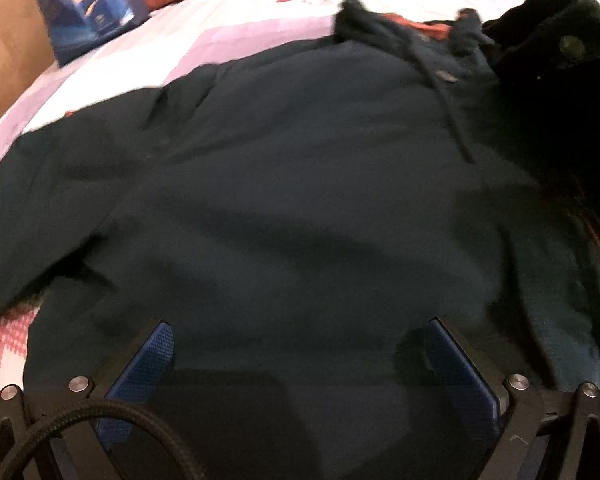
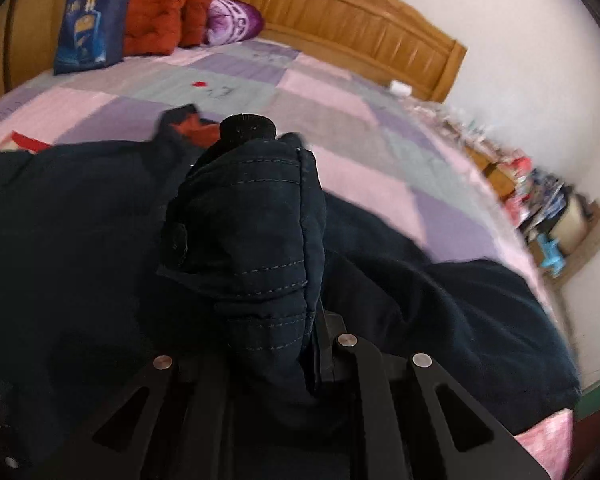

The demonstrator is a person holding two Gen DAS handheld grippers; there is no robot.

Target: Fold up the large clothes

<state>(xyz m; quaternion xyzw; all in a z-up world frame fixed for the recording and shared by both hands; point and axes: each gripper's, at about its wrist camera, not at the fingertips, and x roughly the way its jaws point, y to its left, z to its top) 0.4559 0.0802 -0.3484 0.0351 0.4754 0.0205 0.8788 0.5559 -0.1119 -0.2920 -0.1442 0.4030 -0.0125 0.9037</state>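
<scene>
A pink, lilac and grey patchwork bedspread (image 2: 340,92) covers the bed. A large dark teal hooded sweatshirt (image 1: 284,184) lies flat across it, hood toward the headboard. The right gripper (image 2: 276,320) is clamped on the stitched dark cuff (image 2: 248,240), lifted above the sweatshirt. The left gripper (image 1: 296,344) hovers over the hem, blue pads (image 1: 148,360) spread wide, holding nothing. A blue bag (image 2: 88,28) stands far off.

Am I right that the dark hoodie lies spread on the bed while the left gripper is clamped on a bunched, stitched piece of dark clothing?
Not quite: the right gripper is clamped on the bunched, stitched piece of dark clothing, as the right wrist view shows. The left gripper hangs open over the dark hoodie, which lies spread on the bed.
</scene>
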